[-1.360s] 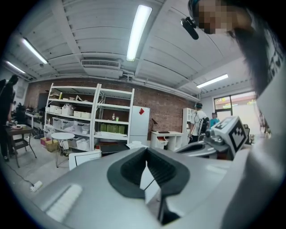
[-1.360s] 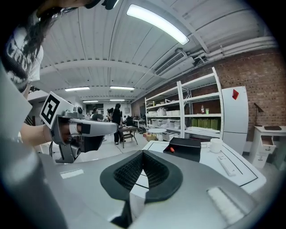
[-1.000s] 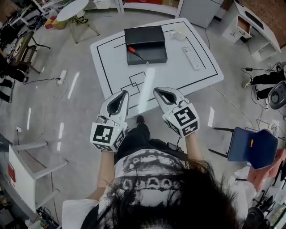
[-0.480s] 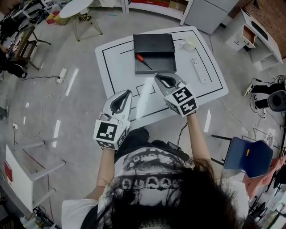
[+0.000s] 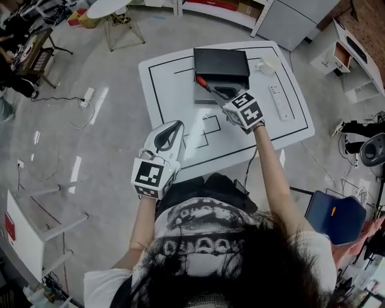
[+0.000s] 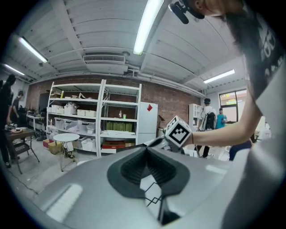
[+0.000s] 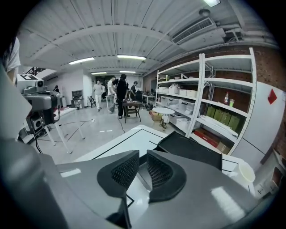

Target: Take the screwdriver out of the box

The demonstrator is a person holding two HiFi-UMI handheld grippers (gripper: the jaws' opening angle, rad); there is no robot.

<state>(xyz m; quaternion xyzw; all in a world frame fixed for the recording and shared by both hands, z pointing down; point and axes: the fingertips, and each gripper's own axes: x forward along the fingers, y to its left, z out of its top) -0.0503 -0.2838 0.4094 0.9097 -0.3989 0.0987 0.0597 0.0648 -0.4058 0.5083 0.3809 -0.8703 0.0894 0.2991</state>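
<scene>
A black box (image 5: 219, 65) stands open at the far middle of the white table (image 5: 174, 90). The screwdriver (image 5: 202, 82), with a red handle, lies slanted in the box's front left part. My right gripper (image 5: 224, 92) reaches over the box's front edge, just right of the screwdriver. Its jaws have just been opening, and in the right gripper view (image 7: 143, 156) they stand apart with nothing between them; the box (image 7: 192, 150) lies ahead and the screwdriver is hidden there. My left gripper (image 5: 173, 129) hovers at the table's near left, shut and holding nothing.
A white cup (image 5: 269, 63) and a white remote (image 5: 281, 101) lie right of the box. Black lines mark the tabletop. Shelving (image 7: 214, 107), a small round table (image 5: 108, 8) and a floor cable (image 5: 75, 111) surround the table. People stand in the background.
My right gripper has travelled forward from near the body to the box's front edge beside the screwdriver. The left gripper has moved forward a little, up to the table's near edge.
</scene>
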